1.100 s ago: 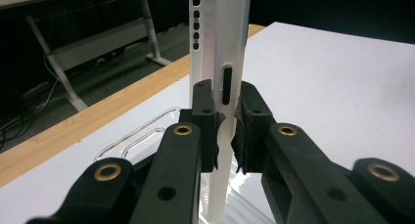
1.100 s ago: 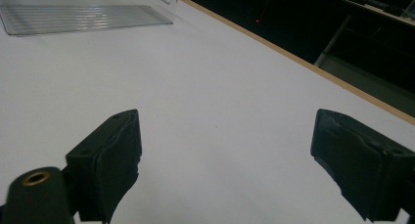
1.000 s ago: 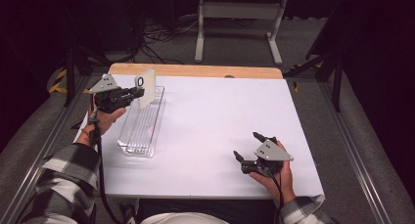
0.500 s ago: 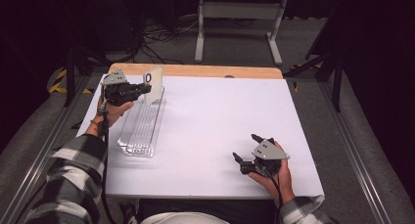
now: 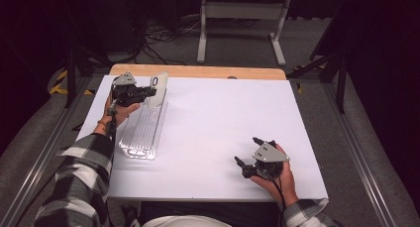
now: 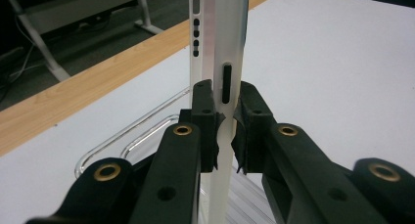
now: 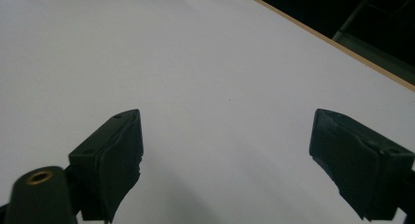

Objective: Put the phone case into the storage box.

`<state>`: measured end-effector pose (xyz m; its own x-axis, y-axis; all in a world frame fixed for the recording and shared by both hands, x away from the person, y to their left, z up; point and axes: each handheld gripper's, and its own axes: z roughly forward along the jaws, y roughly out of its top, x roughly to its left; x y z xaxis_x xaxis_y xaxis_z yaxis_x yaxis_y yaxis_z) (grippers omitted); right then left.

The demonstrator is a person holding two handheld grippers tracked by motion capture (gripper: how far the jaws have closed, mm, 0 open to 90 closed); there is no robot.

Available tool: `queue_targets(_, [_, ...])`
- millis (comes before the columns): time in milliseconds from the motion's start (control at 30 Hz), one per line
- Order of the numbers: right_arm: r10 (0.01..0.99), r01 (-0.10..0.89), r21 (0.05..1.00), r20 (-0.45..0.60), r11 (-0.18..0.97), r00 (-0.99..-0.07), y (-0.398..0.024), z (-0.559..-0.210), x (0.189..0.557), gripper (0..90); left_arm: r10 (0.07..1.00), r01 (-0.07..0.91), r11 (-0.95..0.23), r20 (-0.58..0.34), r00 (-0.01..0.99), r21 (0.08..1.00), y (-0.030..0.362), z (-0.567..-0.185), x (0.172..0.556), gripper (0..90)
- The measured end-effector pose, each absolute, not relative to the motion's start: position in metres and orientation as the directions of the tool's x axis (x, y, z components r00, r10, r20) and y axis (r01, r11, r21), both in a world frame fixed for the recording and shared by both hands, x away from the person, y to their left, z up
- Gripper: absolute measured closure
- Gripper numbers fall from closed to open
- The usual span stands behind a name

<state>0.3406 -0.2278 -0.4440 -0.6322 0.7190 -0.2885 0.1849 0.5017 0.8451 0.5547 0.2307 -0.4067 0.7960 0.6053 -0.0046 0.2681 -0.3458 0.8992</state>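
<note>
White table (image 5: pixel 218 123) with a wood strip along the far edge, dark room behind, cables and a grey stand on the floor past it. Clear ridged tray (image 5: pixel 142 133) lies on the table's left side, long axis running near to far. Left gripper (image 5: pixel 148 93) is at the tray's far end, held by a hand (image 5: pixel 118 108) in a plaid sleeve, jaws clamped on a thin white phone case (image 5: pixel 158 86) standing upright on edge. In the left gripper view the case (image 6: pixel 219 62) runs vertically between the jaw pads, which press both of its faces; side cutouts and slots are visible on its edge. Tray rim (image 6: pixel 132 133) is seen just behind and below the jaws. Whether the case bottom touches the tray, cannot tell. Right gripper (image 5: pixel 247 155) sits near the table's front right, well apart from the tray, held low by the right hand (image 5: pixel 275 180). Its jaws are spread wide with nothing between them; right gripper view has bare white tabletop (image 7: pixel 220 77) between the pads.
</note>
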Motion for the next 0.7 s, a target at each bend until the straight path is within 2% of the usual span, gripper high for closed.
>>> queue_targets(233, [0.717, 0.189, 0.841, -0.291, 0.508, -0.633, -0.227, -0.445, 0.341, 13.4, 0.6, 0.287, -0.343, -0.026, 0.799, 0.894, 0.235, -0.411, 0.558, 81.0])
queue_targets(400, [0.707, 0.187, 0.834, -0.297, 0.519, -0.642, -0.225, -0.446, 0.341, 13.3, 0.636, 0.29, -0.363, 0.008, 0.771, 0.885, 0.238, -0.41, 0.56, 80.4])
queue_targets(467, [0.702, 0.187, 0.829, -0.301, 0.528, -0.645, -0.224, -0.447, 0.341, 13.3, 0.647, 0.31, -0.368, 0.002, 0.763, 0.876, 0.24, -0.41, 0.561, 79.1])
queue_targets(700, [0.689, 0.174, 0.822, -0.316, 0.542, -0.652, -0.223, -0.446, 0.339, 13.3, 0.691, 0.32, -0.42, 0.07, 0.72, 0.85, 0.238, -0.407, 0.564, 72.4])
